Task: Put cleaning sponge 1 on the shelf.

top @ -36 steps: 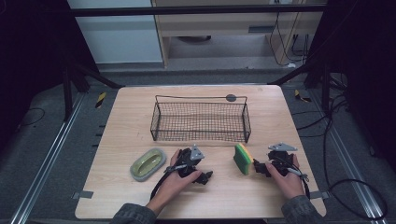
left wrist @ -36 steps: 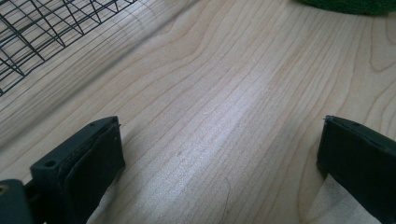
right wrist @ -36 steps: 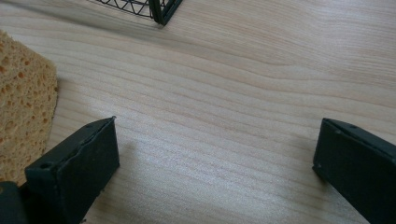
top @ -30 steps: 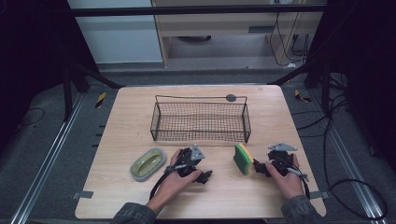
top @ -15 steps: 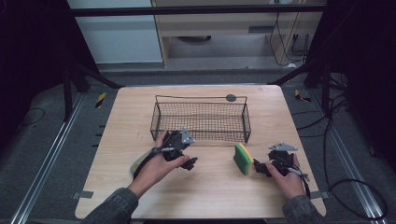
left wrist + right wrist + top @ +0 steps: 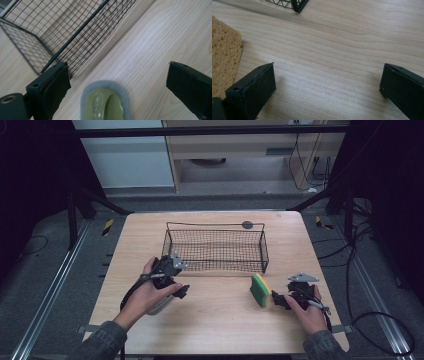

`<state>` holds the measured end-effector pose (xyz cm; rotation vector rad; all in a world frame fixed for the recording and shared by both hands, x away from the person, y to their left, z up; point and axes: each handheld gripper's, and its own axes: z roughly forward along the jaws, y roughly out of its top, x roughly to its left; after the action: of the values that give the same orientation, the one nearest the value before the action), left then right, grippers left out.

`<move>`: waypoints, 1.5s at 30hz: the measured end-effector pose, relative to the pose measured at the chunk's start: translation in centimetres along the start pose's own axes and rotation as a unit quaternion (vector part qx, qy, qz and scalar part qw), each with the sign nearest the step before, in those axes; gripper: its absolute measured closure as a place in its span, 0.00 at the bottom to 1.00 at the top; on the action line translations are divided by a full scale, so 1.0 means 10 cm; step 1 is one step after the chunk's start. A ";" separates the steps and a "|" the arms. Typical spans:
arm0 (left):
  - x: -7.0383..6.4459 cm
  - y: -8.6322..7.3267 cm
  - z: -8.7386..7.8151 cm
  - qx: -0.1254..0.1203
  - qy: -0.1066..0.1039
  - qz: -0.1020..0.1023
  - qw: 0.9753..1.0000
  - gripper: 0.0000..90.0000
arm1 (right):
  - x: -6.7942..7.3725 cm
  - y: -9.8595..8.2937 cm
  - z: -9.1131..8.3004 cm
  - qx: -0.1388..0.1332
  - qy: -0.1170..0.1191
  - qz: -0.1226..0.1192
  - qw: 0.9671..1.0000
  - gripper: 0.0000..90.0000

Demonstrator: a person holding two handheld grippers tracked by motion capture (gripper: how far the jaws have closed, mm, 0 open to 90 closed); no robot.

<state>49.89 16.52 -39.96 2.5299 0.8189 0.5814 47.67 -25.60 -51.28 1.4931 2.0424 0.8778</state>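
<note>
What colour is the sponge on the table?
The sponge is green on one face, yellow on the other; the high view shows it best.

one wire basket, one sponge, one dish

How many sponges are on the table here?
1. The sponge stands on edge on the table, just left of the right gripper, in front of the basket's right end.

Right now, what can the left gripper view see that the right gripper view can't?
Left gripper view alone: a green dish with a grey rim between its open jaws, and a long stretch of the wire basket. Right gripper view alone: a yellow sponge at its left edge, beside its open jaws. Both share the wooden table and some black basket wire.
</note>
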 end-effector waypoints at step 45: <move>0.47 -0.40 -0.11 0.100 -0.044 -0.040 0.993 0.32 | -0.01 -0.03 -0.02 -0.001 -0.002 -0.005 1.000 0.01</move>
<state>51.03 22.66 -39.84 2.6663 0.9853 0.3761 47.33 -25.81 -51.34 1.4818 2.0433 0.8734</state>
